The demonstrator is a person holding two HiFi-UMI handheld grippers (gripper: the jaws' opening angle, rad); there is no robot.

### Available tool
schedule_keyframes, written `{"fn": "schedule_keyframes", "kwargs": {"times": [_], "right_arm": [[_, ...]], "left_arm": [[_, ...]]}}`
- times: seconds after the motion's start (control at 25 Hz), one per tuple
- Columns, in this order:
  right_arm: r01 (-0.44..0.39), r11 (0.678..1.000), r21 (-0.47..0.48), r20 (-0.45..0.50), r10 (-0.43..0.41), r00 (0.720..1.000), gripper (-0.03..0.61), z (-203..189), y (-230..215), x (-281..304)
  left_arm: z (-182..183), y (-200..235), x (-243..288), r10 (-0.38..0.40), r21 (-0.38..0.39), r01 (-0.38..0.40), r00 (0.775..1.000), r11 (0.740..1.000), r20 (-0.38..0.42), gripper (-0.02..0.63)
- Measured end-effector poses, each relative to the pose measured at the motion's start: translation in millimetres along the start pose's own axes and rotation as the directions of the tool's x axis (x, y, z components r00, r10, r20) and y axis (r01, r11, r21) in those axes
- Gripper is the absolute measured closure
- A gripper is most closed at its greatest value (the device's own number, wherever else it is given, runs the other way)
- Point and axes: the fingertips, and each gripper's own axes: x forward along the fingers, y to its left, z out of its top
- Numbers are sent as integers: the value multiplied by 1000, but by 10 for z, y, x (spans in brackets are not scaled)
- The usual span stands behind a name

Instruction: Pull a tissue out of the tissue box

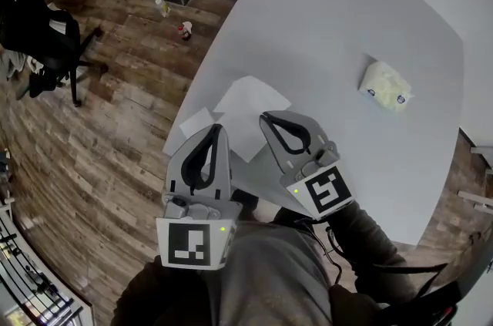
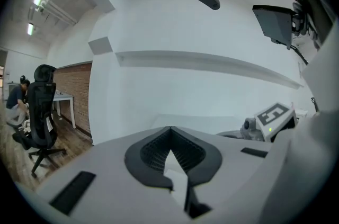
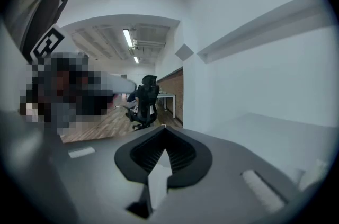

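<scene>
The tissue pack (image 1: 386, 86), a soft pale pack with blue print, lies on the white table (image 1: 331, 16) towards its right side, well beyond both grippers. Two flat white tissue sheets (image 1: 250, 97) rest at the table's near left edge. My left gripper (image 1: 219, 127) (image 2: 169, 127) hovers at that edge, shut with nothing in it. Just right of it, my right gripper (image 1: 264, 116) (image 3: 163, 127) is over the sheets, likewise shut and holding nothing. Both point away from me, far short of the pack.
Wooden floor lies left of the table. A black office chair (image 1: 46, 39) (image 2: 42, 112) stands far left, and two small bottles (image 1: 173, 18) sit on the floor near the table's far left corner. The right gripper's marker cube (image 2: 275, 114) shows in the left gripper view.
</scene>
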Motion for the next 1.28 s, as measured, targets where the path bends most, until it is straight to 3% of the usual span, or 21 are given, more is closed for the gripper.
{"fn": "schedule_keyframes", "kwargs": {"times": [0.28,0.52,0.68,0.84,1.0,1.12,1.28], "right_arm": [[-26,999,38,-151,32,988,572,-929,399,199],[-40,990,132,-208,67,976,455,-1157,737,154],[-2,989,147,-188,30,982,445,-976,946,-237],[89,976,200,-107,-68,992,446,-625,886,-714],[187,952,244,5,-194,981,455,-108,770,-1353],[295,916,271,103,-333,937,483,379,744,-1973],[461,841,285,145,-513,846,573,804,878,-2816]], "left_arm": [[-145,-32,54,-29,8,29,1000,1000,2,615],[-189,-158,-76,-124,43,124,992,991,-11,615],[-105,-350,-240,-164,38,163,986,986,15,615],[-38,-690,-364,-247,47,246,968,968,31,615],[129,-1087,-559,-305,52,301,948,952,97,615],[376,-1427,-818,-332,62,327,927,943,171,615],[641,-1970,-1347,-402,80,394,893,916,201,615]]}}
